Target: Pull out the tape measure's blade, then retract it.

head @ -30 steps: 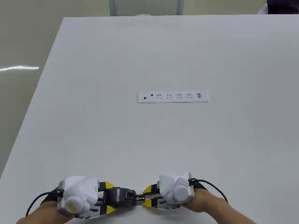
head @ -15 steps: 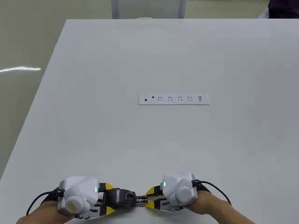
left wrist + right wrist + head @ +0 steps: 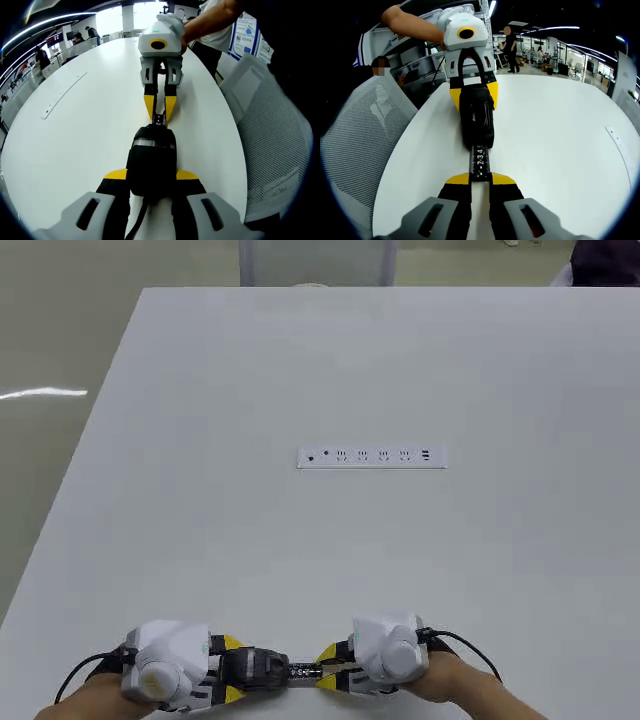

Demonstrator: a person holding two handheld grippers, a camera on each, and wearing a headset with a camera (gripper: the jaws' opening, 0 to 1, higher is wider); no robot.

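The left tongs are closed on the black case of the tape measure, one yellow-tipped jaw pressed to each side of it. In the left gripper view the case sits wedged between the jaws with its mouth pointing away from them, toward the other tongs.

The right tongs face the left ones head-on, tip toward tip, and are pinched almost shut on the free end of the blade. A short stretch of blade is out — it runs straight from the mouth of the case to the right tongs, and the right gripper view shows the numerals 2, 3 and 4 on it just ahead of the jaws. The case lies a little way in front of the right tongs, with the left tongs gripping it from beyond.

Both tongs and the tape measure are low over the white table, at its near edge. A white power strip lies flat well ahead of both tongs, apart from them.
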